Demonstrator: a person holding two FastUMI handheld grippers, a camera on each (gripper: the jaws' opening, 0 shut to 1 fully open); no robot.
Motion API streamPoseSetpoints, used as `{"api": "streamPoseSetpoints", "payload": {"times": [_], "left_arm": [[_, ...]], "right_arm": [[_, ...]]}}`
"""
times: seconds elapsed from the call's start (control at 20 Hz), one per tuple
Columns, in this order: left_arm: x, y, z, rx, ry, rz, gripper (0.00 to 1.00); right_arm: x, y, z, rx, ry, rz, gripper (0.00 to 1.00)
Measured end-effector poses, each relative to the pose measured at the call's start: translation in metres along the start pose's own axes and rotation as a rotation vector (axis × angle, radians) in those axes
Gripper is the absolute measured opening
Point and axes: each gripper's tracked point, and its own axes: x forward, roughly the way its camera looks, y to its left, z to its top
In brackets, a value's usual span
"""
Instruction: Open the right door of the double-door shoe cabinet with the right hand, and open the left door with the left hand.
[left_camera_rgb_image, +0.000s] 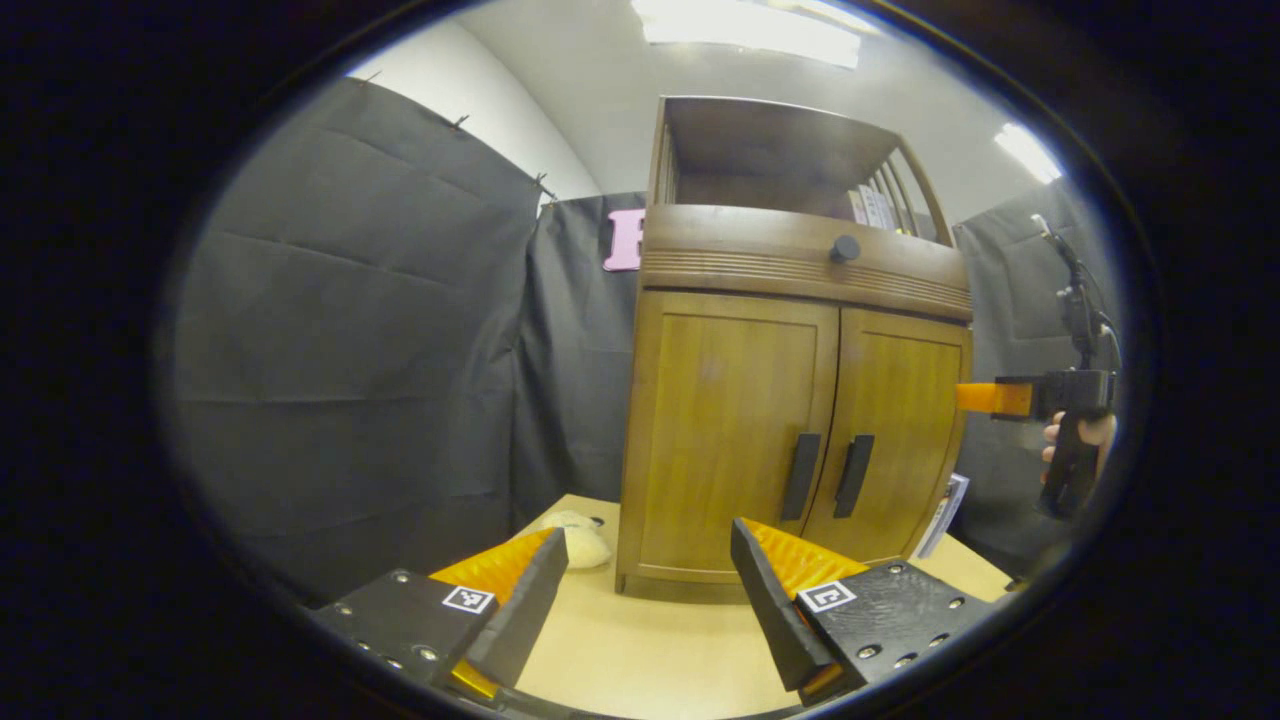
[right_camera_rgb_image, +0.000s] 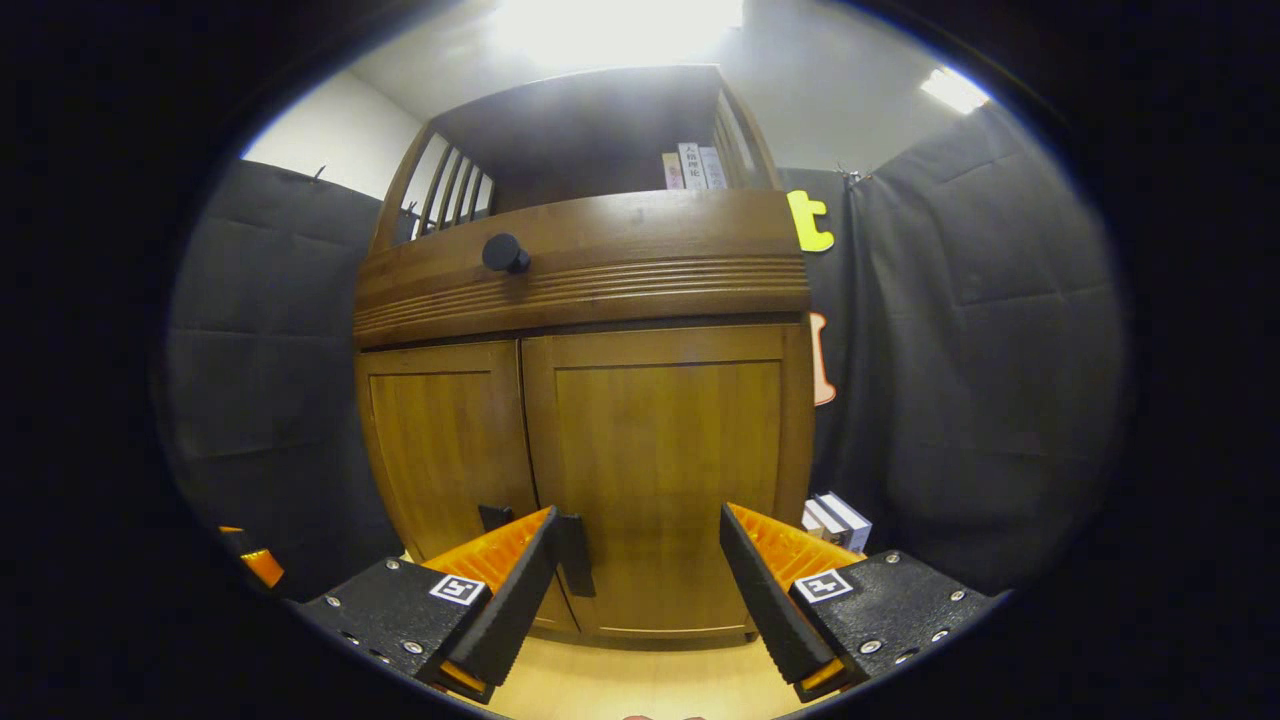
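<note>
The wooden shoe cabinet stands on the table with both doors closed. In the left gripper view its left door (left_camera_rgb_image: 730, 430) and right door (left_camera_rgb_image: 895, 440) meet at two dark vertical handles (left_camera_rgb_image: 801, 476) (left_camera_rgb_image: 854, 475). My left gripper (left_camera_rgb_image: 648, 537) is open and holds nothing, a short way in front of the cabinet's left half. In the right gripper view my right gripper (right_camera_rgb_image: 638, 525) is open close to the right door (right_camera_rgb_image: 665, 470). The right door's handle (right_camera_rgb_image: 575, 555) sits just beside its left finger, apart from it. A hand (left_camera_rgb_image: 1075, 435) holds that right gripper (left_camera_rgb_image: 985, 398) by the cabinet's right edge.
A drawer with a round dark knob (right_camera_rgb_image: 505, 253) sits above the doors. Over it is an open shelf holding books (right_camera_rgb_image: 692, 165). More books (right_camera_rgb_image: 835, 520) lean at the cabinet's right foot. A pale soft object (left_camera_rgb_image: 580, 540) lies on the table (left_camera_rgb_image: 640, 650) to the cabinet's left.
</note>
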Motion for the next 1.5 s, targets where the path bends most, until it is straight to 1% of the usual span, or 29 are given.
{"api": "streamPoseSetpoints", "payload": {"times": [0.15,0.25,0.3,0.4,0.45,0.5,0.65,0.7,0.75,0.85,0.9,1.0,1.05,1.15,1.2,1.25,1.3,1.4,1.5], "left_arm": [[-0.004,0.014,-0.007,-0.022,0.019,0.037,0.99],[-0.01,0.031,-0.014,-0.015,0.036,0.066,0.98],[-0.01,0.034,-0.015,-0.011,0.039,0.072,0.94],[-0.01,0.035,-0.016,-0.005,0.043,0.077,0.89],[-0.011,0.036,-0.017,-0.001,0.048,0.079,0.94],[-0.012,0.036,-0.02,0.004,0.053,0.083,0.89],[-0.012,0.038,-0.027,0.013,0.079,0.089,0.89],[-0.013,0.038,-0.03,0.014,0.089,0.088,0.99],[-0.013,0.038,-0.031,0.016,0.097,0.088,0.89],[-0.014,0.04,-0.036,0.019,0.11,0.09,0.94],[-0.014,0.04,-0.037,0.018,0.117,0.091,0.89],[-0.013,0.041,-0.038,0.013,0.127,0.092,0.89],[-0.012,0.041,-0.038,0.011,0.129,0.092,0.94],[-0.011,0.041,-0.04,0.007,0.133,0.091,0.94],[-0.011,0.041,-0.04,0.007,0.137,0.091,0.94],[-0.01,0.042,-0.041,0.01,0.14,0.091,0.94],[-0.01,0.043,-0.041,0.014,0.143,0.093,0.94],[-0.011,0.042,-0.04,0.022,0.15,0.1,0.94],[-0.012,0.042,-0.043,0.02,0.158,0.105,0.94]], "right_arm": [[0.019,0.012,-0.007,0.007,0.015,0.02,0.96],[0.034,0.019,-0.012,0.019,0.028,0.026,0.96],[0.041,0.021,-0.016,0.019,0.037,0.026,0.96],[0.055,0.023,-0.027,0.018,0.058,0.021,0.96],[0.063,0.026,-0.032,0.02,0.07,0.021,0.96],[0.07,0.027,-0.038,0.024,0.084,0.019,0.96],[0.087,0.028,-0.053,0.039,0.108,0.007,0.96],[0.093,0.029,-0.06,0.048,0.123,0.003,0.96],[0.098,0.03,-0.066,0.059,0.139,0.001,0.96],[0.108,0.036,-0.077,0.076,0.165,0.013,0.96],[0.114,0.037,-0.083,0.075,0.176,0.017,0.96],[0.121,0.039,-0.092,0.066,0.195,0.018,0.96],[0.123,0.043,-0.094,0.063,0.205,0.022,0.96],[0.133,0.05,-0.099,0.051,0.222,0.018,0.93],[0.133,0.052,-0.101,0.045,0.232,0.014,0.95],[0.137,0.055,-0.099,0.044,0.237,0.009,0.94],[0.139,0.056,-0.095,0.046,0.24,0.008,0.9],[0.137,0.058,-0.084,0.048,0.239,0.001,0.86],[0.133,0.068,-0.07,0.043,0.219,0.006,0.7]]}}
